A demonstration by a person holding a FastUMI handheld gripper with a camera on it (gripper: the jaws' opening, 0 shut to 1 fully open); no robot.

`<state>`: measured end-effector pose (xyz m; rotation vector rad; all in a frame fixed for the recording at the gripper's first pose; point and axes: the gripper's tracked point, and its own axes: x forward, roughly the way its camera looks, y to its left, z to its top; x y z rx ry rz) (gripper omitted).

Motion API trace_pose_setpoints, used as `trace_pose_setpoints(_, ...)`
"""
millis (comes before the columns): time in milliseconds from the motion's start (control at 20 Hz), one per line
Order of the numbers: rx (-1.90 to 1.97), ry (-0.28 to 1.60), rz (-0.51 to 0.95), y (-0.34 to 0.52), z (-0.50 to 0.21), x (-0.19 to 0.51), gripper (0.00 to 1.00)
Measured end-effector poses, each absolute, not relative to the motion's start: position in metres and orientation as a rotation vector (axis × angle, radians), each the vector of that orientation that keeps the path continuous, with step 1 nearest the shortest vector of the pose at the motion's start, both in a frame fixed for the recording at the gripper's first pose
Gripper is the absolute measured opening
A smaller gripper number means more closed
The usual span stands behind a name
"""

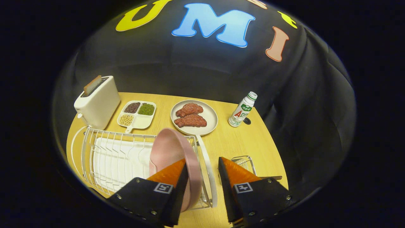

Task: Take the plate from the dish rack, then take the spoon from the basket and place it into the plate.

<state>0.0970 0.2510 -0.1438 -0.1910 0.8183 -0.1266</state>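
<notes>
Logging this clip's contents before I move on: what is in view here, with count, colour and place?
White wire dish rack: one, near the fingers on the wooden table.
Pink round plate: one, upright in the rack, rim between the fingers.
Small wire basket: one, silver, beside the rack.
White toaster: one, behind the rack.
White divided dish of beans: one, beside the toaster.
Beige plate with two meat slices: one, centre.
White drink bottle: one, far side.
Gripper: one, open around the pink plate's rim.
</notes>
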Motion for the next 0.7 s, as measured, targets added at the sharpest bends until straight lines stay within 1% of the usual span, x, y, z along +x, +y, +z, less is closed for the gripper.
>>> trace_pose_setpoints(50, -0.176, 0.822, -0.132, 0.256, -0.146, 0.096, 0.49)
trace_pose_setpoints(150, -0.194, 0.82, -0.148, 0.258, -0.145, 0.097, 0.24)
trace_pose_setpoints(250, -0.21, 0.819, -0.137, 0.265, -0.141, 0.098, 0.18)
trace_pose_setpoints(350, -0.239, 0.833, -0.132, 0.272, -0.139, 0.095, 0.09)
trace_pose_setpoints(700, -0.308, 0.826, -0.18, 0.269, -0.11, 0.097, 0.08)
